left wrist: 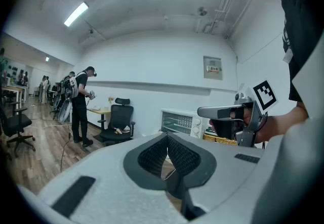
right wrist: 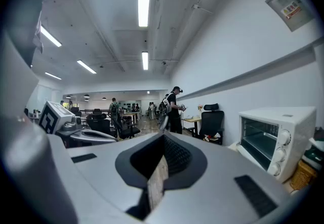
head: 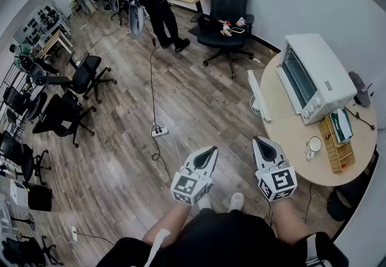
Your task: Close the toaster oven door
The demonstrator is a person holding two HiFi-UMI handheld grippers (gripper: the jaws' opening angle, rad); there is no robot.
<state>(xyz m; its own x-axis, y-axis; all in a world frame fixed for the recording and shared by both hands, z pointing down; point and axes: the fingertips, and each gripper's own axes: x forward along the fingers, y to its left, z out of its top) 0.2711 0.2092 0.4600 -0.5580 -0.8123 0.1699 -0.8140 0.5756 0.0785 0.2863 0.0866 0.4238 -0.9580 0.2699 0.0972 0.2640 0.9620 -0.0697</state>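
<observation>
Nothing is done yet: the door of the toaster oven hangs open, and the left hand-held gripper and right hand-held gripper, both closed and empty, are well apart from the toaster oven.

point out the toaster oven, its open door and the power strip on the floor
toaster oven (head: 329,65): head view, on its white top panel
oven door (head: 259,96): head view, middle of the folded-down door
power strip (head: 159,132): head view, middle of its white body
</observation>
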